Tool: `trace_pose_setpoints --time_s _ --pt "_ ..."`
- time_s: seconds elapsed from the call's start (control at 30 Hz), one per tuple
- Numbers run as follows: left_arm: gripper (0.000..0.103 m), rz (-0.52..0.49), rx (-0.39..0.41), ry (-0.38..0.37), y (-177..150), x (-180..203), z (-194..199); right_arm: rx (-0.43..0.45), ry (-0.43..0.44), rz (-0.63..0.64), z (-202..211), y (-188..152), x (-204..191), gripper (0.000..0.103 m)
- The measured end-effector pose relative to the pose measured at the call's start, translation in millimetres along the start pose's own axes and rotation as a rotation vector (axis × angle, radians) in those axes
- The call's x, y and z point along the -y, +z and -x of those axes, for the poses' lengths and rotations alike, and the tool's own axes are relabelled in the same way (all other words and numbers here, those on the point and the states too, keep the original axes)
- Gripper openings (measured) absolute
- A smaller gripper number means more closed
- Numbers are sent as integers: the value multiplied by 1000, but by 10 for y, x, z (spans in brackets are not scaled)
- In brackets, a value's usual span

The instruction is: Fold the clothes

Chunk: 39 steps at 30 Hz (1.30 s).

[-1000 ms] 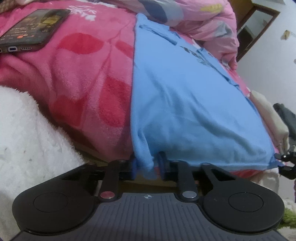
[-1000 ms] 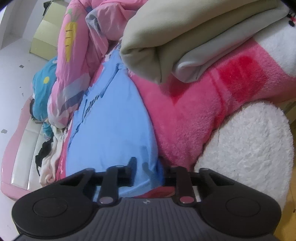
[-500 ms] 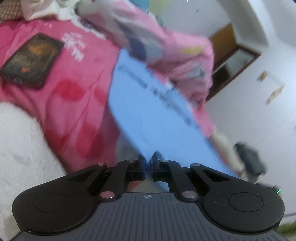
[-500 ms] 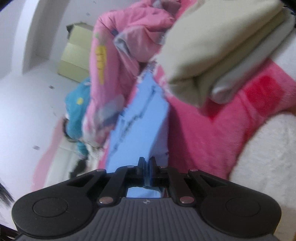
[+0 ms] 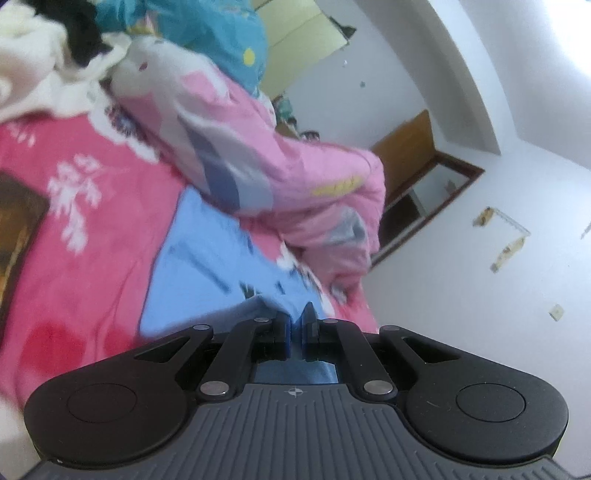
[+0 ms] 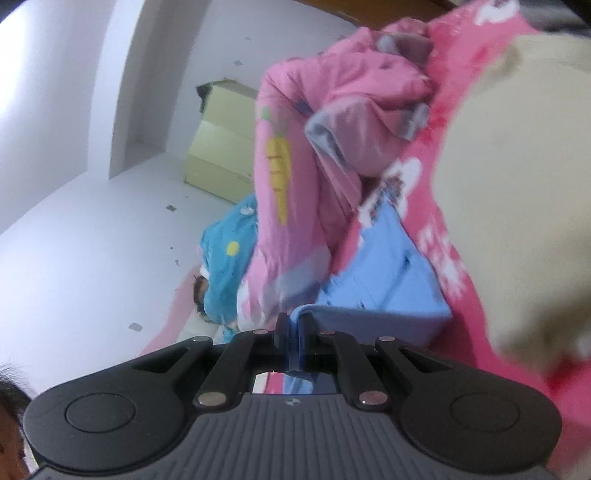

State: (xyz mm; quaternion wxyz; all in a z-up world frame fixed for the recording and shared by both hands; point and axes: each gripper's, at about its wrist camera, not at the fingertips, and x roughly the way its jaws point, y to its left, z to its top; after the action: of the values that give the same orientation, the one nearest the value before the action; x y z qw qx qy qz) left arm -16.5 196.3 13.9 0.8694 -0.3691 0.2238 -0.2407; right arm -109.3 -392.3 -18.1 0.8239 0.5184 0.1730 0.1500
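Observation:
A light blue shirt (image 5: 207, 266) lies on a pink blanket (image 5: 85, 236) on the bed. My left gripper (image 5: 295, 325) is shut on the shirt's near hem, and the cloth rises from the bed up to its pads. In the right wrist view the same blue shirt (image 6: 391, 273) stretches away toward the bed, and my right gripper (image 6: 293, 332) is shut on its near edge, with a thin fold of blue cloth pinched between the pads. Both near corners are lifted off the bed, so the lower part of the shirt hangs over its upper part.
A rumpled pink quilt (image 5: 258, 158) with a carrot print (image 6: 277, 162) lies just beyond the shirt. A beige folded blanket (image 6: 517, 192) is at the right. A dark phone (image 5: 18, 218) rests on the pink blanket at left. A teal garment (image 5: 221, 33) and yellow boxes (image 6: 218, 155) lie farther off.
Both grippers closed on the shirt's near hem and rose, tilting up. The hem has come off the bed edge and now hangs lifted above the rest of the shirt.

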Motion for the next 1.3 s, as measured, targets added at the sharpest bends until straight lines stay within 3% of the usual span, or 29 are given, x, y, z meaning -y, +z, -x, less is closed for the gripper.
trace_pose_setpoints --time_s 0.23,0.4,0.47,0.53,0.63,0.7,0.73,0.83,1.0,1.2,1.23,1.3 --pt "3 25 71 32 510 -117 -540 36 47 10 -672 595 53 4" --pt "3 63 100 66 1001 -279 -1209 40 40 -26 -1490 1118 222 4" --pt "3 80 70 73 1187 -413 -1576 65 -8 -11 -1868 1319 329 4" --pt "6 141 -3 103 1301 -693 -2032 88 -75 -90 -2233 1457 650 6" --pt "24 276 -77 231 1226 -1201 -2483 73 -276 -245 -2722 1518 1280 28" --pt "24 358 -83 278 1127 -1425 -2508 39 -289 -331 -2817 1427 1542 28" --pt "25 369 -72 261 1092 -1469 -2465 38 -283 -294 -2814 1399 1518 28" --pt "36 334 -34 252 1050 -1428 -2262 41 -294 -170 -2746 1369 1256 46" --pt "37 266 -35 247 1081 -1091 -1886 44 -297 -49 -2522 1336 639 51" --pt "48 70 -166 277 1042 -346 -1570 -14 -321 245 -2010 976 -367 87" --pt "51 39 -180 273 1001 -237 -1487 -23 -320 296 -1917 874 -506 100" --pt "55 -21 -201 286 860 -40 -1311 -34 -313 386 -1724 662 -735 103"
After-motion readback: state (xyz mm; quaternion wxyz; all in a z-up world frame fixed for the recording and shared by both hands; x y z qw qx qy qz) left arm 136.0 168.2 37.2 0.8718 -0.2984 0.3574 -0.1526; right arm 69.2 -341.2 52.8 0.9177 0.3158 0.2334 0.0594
